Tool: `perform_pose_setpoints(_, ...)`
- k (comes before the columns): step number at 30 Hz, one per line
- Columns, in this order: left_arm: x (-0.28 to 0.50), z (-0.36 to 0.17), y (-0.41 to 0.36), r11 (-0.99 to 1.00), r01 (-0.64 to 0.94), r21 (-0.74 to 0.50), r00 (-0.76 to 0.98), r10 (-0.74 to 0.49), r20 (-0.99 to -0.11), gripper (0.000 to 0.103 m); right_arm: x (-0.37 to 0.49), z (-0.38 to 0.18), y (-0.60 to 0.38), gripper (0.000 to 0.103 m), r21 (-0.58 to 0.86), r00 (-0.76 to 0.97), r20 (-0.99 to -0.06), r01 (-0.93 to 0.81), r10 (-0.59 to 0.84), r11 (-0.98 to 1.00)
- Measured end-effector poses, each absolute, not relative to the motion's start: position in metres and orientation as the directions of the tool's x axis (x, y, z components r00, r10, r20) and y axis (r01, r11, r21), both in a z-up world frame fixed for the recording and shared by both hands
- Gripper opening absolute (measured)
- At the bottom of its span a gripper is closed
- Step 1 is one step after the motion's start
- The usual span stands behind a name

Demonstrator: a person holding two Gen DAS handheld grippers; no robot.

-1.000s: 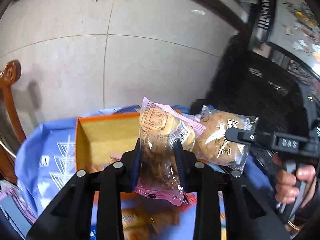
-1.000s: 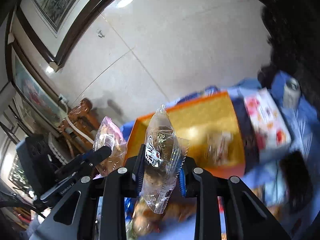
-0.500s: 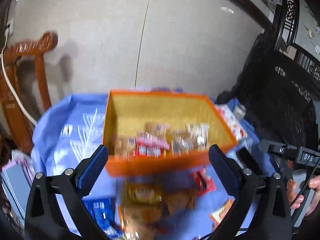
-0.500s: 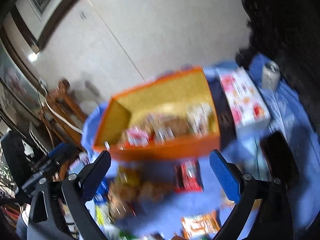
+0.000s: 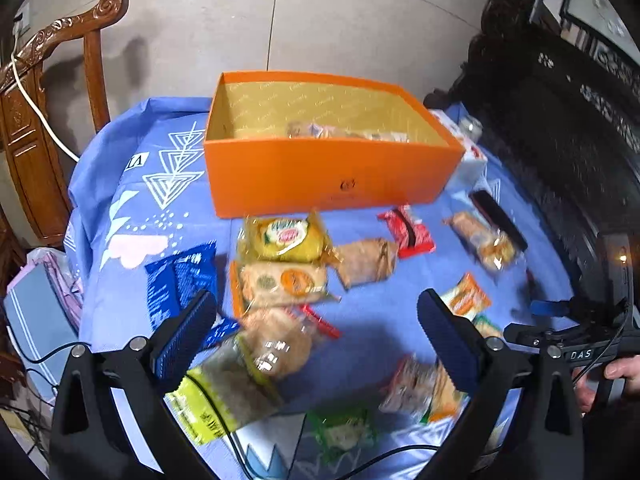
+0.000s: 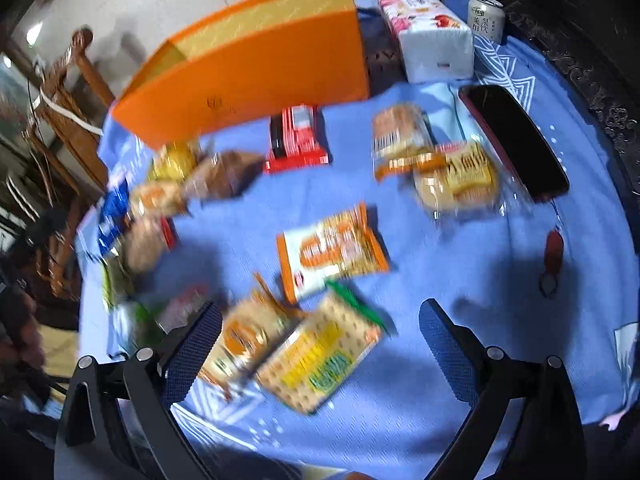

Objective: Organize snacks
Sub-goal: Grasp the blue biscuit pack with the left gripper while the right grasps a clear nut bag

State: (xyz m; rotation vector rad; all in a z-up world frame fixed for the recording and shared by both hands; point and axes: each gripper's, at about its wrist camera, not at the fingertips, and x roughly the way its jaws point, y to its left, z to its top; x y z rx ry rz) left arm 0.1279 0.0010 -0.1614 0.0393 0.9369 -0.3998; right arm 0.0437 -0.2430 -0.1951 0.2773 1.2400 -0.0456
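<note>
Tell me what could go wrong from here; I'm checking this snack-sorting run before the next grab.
The snacks overlap: in front of the open left gripper a clear-wrapped bun lies on a yellow-green packet, so one pinch might catch both. A black phone lies beside the wrapped pastries near the open right gripper and could get knocked. Cables trail over the packets and may snag.

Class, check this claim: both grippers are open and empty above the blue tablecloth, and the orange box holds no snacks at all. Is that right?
Not quite. The orange box does hold several wrapped snacks, as the left wrist view shows. The rest stands: left gripper and right gripper are open and empty above the blue tablecloth.
</note>
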Motion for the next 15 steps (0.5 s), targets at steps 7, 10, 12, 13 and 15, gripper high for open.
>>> perform_pose_setpoints(7, 0.118, -0.179, 0.025, 0.945, 0.309, -0.107, 0.513, -0.26, -0.818, 0.099, 0.054, -0.188, -0.224, 0.099, 0.157, 0.391, -0.916, 0.133, 0.093, 0.979)
perform_pose_setpoints(10, 0.12, -0.188, 0.037, 0.956, 0.271, -0.115, 0.512, -0.244, -0.824, 0.099, 0.075, -0.18, -0.206, 0.099, 0.152, 0.447, -0.887, 0.045, 0.116, 0.987)
perform_pose_setpoints(12, 0.124, -0.193, 0.043, 0.96, 0.251, -0.128, 0.509, -0.243, -0.826, 0.099, 0.094, -0.175, -0.188, 0.099, 0.136, 0.488, -0.861, -0.052, 0.144, 0.989)
perform_pose_setpoints(13, 0.127, -0.197, 0.045, 0.96, 0.246, -0.133, 0.507, -0.245, -0.827, 0.099, 0.104, -0.175, -0.18, 0.099, 0.12, 0.498, -0.853, -0.099, 0.154, 0.988)
perform_pose_setpoints(15, 0.132, -0.202, 0.046, 0.96, 0.253, -0.122, 0.513, -0.24, -0.824, 0.099, 0.127, -0.179, -0.163, 0.099, 0.072, 0.503, -0.848, -0.201, 0.166, 0.977)
